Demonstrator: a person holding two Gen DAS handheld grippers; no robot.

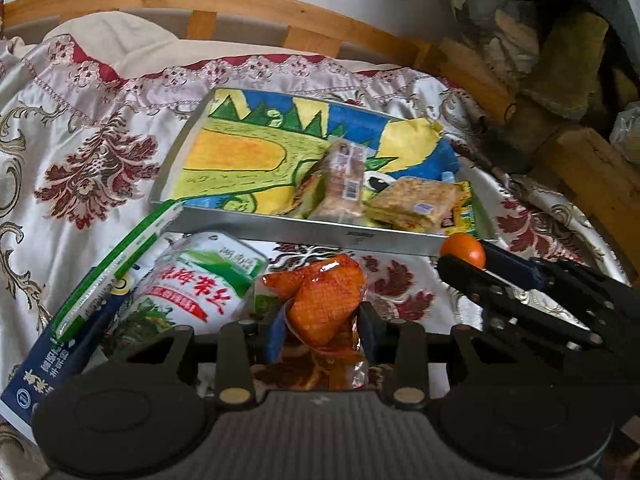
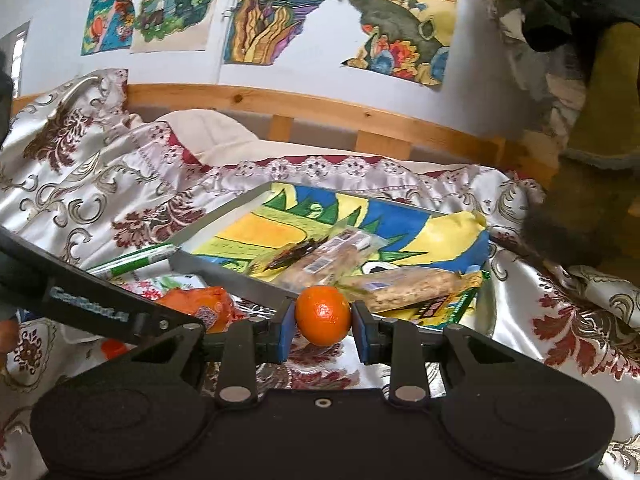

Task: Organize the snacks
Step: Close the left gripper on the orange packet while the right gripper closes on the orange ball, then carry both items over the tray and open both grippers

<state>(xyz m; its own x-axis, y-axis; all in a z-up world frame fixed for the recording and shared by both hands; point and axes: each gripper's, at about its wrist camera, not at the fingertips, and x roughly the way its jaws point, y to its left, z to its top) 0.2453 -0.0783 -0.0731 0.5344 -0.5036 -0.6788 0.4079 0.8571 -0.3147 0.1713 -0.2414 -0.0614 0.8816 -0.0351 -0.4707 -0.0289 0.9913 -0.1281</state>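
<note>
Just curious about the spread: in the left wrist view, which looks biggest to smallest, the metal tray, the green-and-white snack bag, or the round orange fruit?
1. Metal tray
2. Green-and-white snack bag, though nearness to the camera enlarges it
3. Round orange fruit, partly hidden by the right gripper

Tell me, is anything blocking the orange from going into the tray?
Only the tray's near metal wall lies between. The right claw holds the orange just outside it, so it must go over. Snack packets fill that corner.

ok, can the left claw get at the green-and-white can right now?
Probably not. The left claw is shut on the orange snack packet, so it is occupied. The green-and-white can lies just left of it, uncovered, with a green box leaning beside it.
</note>
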